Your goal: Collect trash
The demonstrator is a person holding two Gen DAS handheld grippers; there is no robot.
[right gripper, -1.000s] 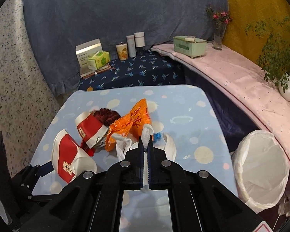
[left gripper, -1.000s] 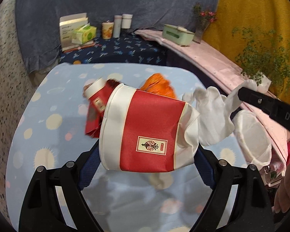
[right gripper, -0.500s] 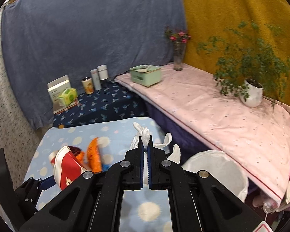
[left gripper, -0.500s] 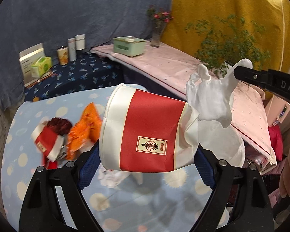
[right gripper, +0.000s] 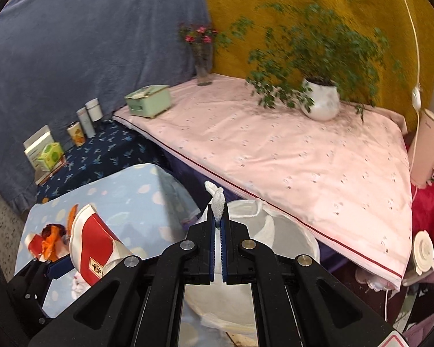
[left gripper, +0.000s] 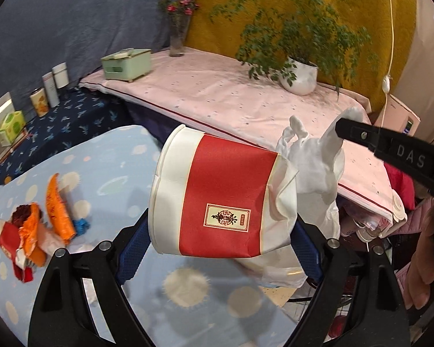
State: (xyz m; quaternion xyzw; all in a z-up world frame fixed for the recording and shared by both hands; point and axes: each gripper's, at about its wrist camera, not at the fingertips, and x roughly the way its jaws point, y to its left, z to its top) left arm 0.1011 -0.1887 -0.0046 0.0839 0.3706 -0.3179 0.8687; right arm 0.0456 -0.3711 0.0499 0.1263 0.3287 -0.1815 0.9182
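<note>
L gripper (left gripper: 220,248) jaws clamped on red/white paper cup (left gripper: 220,199), cup on its side, crumpled at open end, held in air above blue spotted surface (left gripper: 121,156) near its edge. R gripper (right gripper: 218,225) jaws pinched tight on white tissue (right gripper: 217,199); in L view the tissue (left gripper: 315,159) hangs from R tip just beside the cup's crushed mouth. White-lined bin (right gripper: 289,237) sits directly below/ahead of R gripper, by the surface edge, under the pink-covered ledge.

Step in hand, my read: carry both items over bin and drop. Doing it well: get R tip centred over the bin mouth before letting go, since tissue is light and may drift or cling to the pads, so go low first. Cup is wider, so bring L over the opening too, tilt mouth down, release clean. Don't snag the liner rim.

Remaining trash still on surface: orange wrapper (left gripper: 58,202), crumpled red/white packet (left gripper: 11,240), small blue scrap (left gripper: 81,225), so task approx midway.

Writing: cup has small gold-framed label w/ red emblem, chars too small to read. R gripper finger shows "DAS" (left gripper: 410,156), rest cut off. Boxes at back unreadable.
</note>
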